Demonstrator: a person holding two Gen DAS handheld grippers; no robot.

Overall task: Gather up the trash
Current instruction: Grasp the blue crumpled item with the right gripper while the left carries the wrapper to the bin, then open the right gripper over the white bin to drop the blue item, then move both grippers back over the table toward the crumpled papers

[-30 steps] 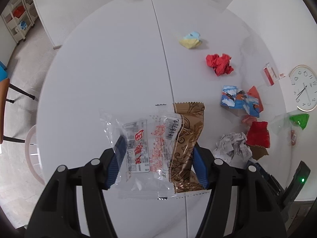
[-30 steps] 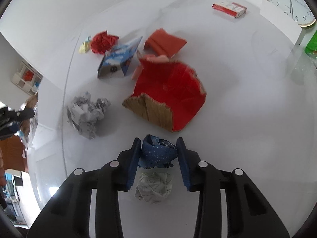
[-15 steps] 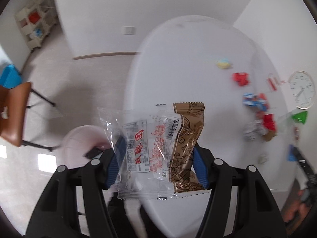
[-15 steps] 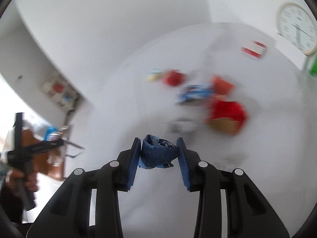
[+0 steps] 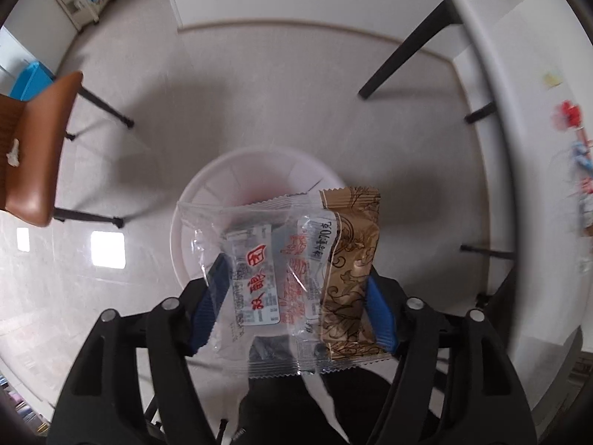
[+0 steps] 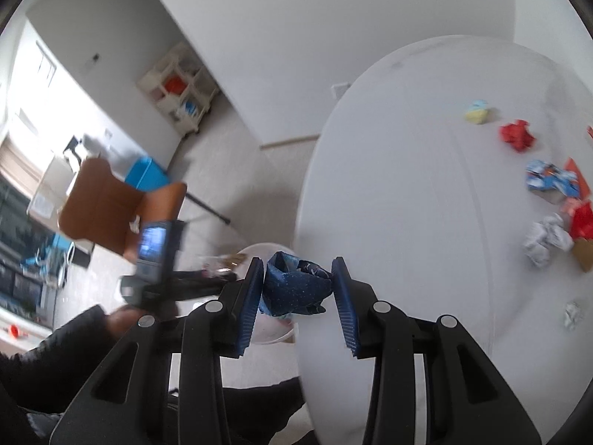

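My left gripper (image 5: 294, 289) points straight down over a white round bin (image 5: 207, 200) on the floor. Between its blue pads are a clear snack wrapper (image 5: 255, 282) with red print and a brown-gold wrapper (image 5: 352, 270); the jaws are opening while both wrappers still sit against the pads. My right gripper (image 6: 298, 282) is shut on a crumpled dark-blue dotted paper wad (image 6: 296, 285), at the left rim of the white table (image 6: 407, 185) and just above the bin (image 6: 270, 330). The right wrist view shows a hand holding the left gripper (image 6: 218, 272) over the bin.
More trash lies on the table's right side: a yellow-blue wad (image 6: 478, 111), a red wad (image 6: 517, 135), a blue printed box (image 6: 552, 180), red cardboard (image 6: 583, 218) and white crumpled paper (image 6: 548, 241). A brown chair (image 5: 33, 148) and black table legs (image 5: 407, 44) flank the bin.
Both grippers swung left off the tabletop with their loads. The left one went down over the floor bin and its jaws spread slightly. The right one came to the table's left rim.
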